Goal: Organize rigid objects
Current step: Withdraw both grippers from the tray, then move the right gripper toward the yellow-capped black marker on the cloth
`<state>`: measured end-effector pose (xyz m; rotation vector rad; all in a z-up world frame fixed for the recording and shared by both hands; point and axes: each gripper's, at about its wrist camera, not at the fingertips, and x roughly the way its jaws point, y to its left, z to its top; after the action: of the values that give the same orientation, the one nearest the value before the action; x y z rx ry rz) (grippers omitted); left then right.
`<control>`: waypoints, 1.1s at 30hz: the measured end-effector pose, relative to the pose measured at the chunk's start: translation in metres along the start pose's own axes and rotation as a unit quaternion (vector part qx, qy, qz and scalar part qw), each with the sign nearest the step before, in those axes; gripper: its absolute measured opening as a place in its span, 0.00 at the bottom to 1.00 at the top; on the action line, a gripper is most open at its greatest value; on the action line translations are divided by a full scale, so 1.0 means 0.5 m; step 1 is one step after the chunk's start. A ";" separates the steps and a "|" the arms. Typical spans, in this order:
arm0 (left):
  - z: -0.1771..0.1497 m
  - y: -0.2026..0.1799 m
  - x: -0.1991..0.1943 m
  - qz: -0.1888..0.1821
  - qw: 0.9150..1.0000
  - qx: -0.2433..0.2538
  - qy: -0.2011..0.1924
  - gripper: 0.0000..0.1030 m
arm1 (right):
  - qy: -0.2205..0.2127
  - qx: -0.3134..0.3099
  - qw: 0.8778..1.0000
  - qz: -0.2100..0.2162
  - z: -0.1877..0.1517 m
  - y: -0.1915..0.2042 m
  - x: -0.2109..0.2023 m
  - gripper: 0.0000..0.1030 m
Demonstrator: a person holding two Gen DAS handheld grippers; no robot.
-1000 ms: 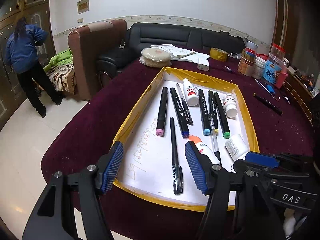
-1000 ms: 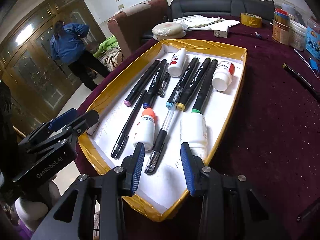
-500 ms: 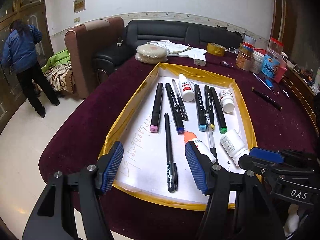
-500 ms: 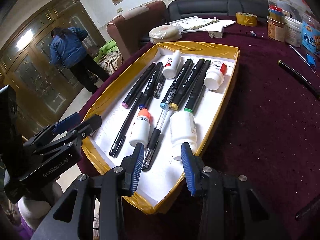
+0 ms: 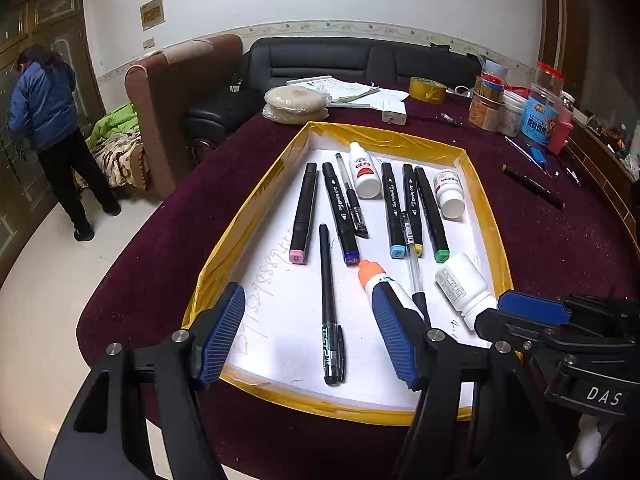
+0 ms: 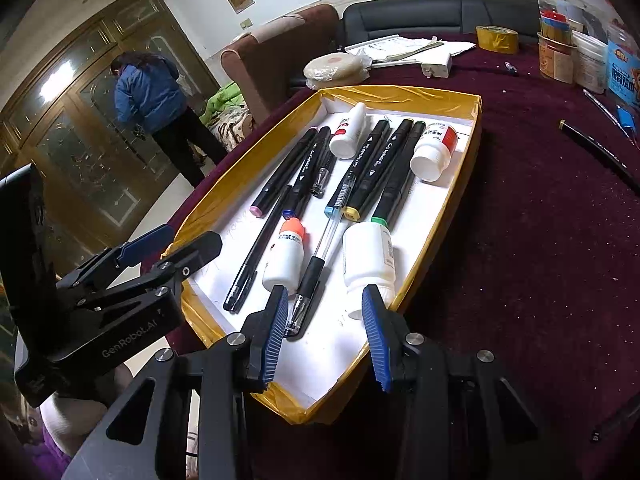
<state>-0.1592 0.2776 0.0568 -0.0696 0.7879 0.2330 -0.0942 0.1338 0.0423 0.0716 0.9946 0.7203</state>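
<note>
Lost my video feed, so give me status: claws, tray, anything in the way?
Left claw open, empty. Right claw open, empty. Markers, pens, bottles lying in yellow-rimmed tray. Nothing blocking it.

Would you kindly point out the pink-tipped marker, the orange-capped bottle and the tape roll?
pink-tipped marker (image 5: 304, 208), left wrist view, mid-barrel.
orange-capped bottle (image 6: 285, 261), right wrist view, white body.
tape roll (image 5: 427, 90), left wrist view, outer side.

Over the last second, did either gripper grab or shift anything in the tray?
No. Both grippers only drew back slightly; in each view the tray sits a little farther off. The left gripper and right gripper are still open and empty. The markers, the pens and the bottles, the orange-capped one among them, lie where they were.
</note>
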 end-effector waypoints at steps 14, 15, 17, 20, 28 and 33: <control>-0.002 -0.027 -0.008 0.006 1.000 0.017 -0.005 0.64 | -0.008 0.000 1.000 0.012 -0.006 -0.008 -0.004 0.34; -0.003 -0.028 -0.007 0.006 1.000 0.018 -0.003 0.64 | -0.008 0.001 1.000 0.012 -0.007 -0.009 -0.004 0.34; -0.003 -0.030 -0.006 0.007 1.000 0.020 -0.002 0.64 | -0.009 0.002 1.000 0.014 -0.007 -0.011 -0.005 0.34; -0.003 -0.035 -0.008 0.010 1.000 0.023 -0.004 0.64 | -0.009 0.004 1.000 0.019 -0.007 -0.014 -0.006 0.34; -0.002 -0.044 -0.005 0.011 0.999 0.031 -0.003 0.64 | -0.043 0.029 0.999 0.016 0.002 -0.053 -0.044 0.44; 0.001 -0.049 -0.004 -0.006 1.000 0.031 -0.002 0.64 | -0.060 0.047 0.997 -0.021 0.013 -0.125 -0.087 0.45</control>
<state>-0.1547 0.2532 0.0580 -0.0157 0.7893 0.1974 -0.0712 0.0623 0.0549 0.1731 0.9122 0.6243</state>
